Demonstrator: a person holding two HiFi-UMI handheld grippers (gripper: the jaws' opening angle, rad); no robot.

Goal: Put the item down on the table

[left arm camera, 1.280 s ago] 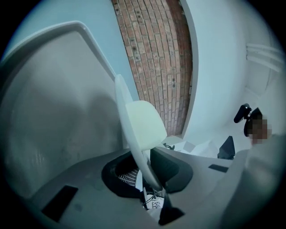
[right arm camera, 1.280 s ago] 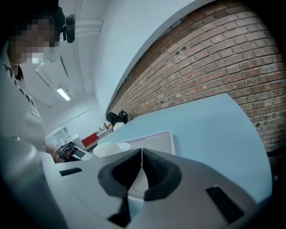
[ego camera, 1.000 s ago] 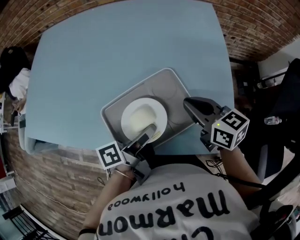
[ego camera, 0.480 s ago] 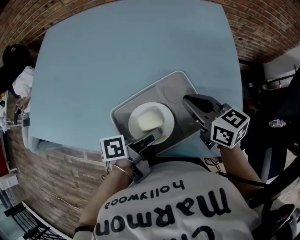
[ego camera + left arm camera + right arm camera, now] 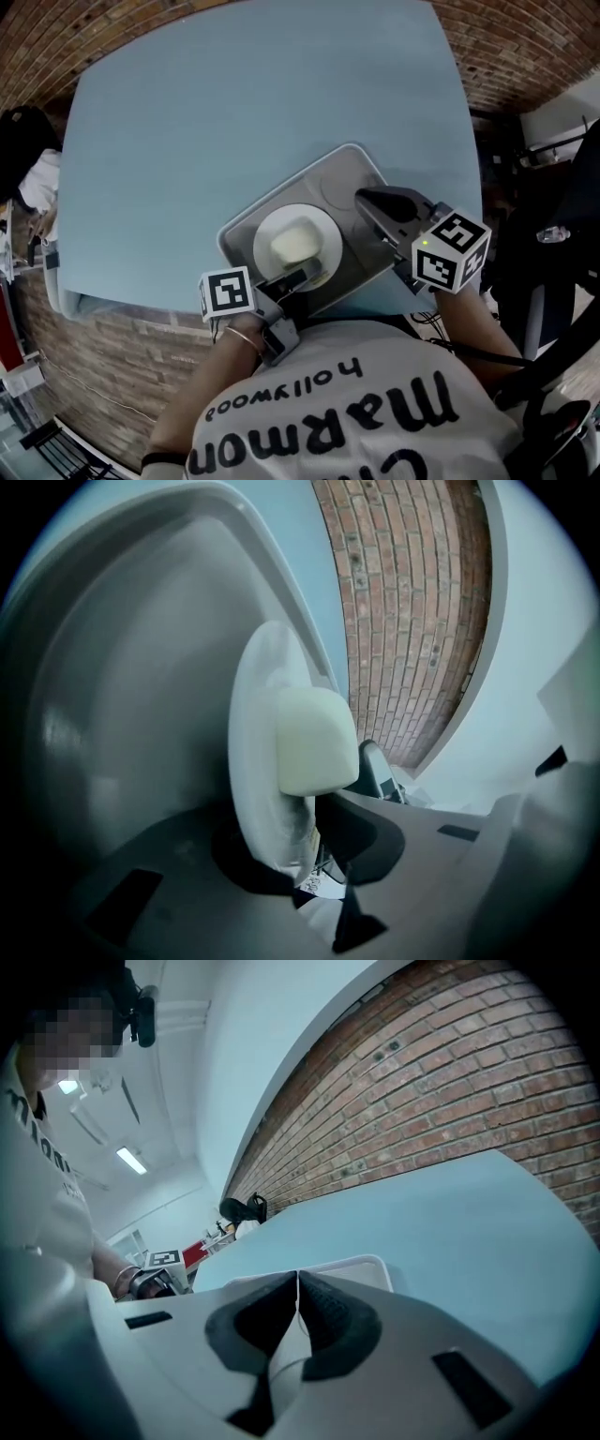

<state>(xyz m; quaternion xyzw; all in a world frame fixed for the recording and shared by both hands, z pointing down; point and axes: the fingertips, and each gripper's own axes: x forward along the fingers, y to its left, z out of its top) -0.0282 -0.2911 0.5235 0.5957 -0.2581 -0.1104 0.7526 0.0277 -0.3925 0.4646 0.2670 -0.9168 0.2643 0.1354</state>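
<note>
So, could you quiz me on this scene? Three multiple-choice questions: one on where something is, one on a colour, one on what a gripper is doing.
1. Where does the plate lie?
A. on the bare table
B. in the tray
C. on the floor

2. What colour is the table?
A. light blue
B. red
C. black

3. How do the right gripper's fingers stand?
A. wide apart, holding nothing
B. shut on the tray's rim
C. shut on a cup

Answers:
1 B: the head view shows the white plate inside the grey tray.
2 A: the whole top around the tray is light blue.
3 B: the right gripper view shows the fingers nearly together with the thin rim between them.
</note>
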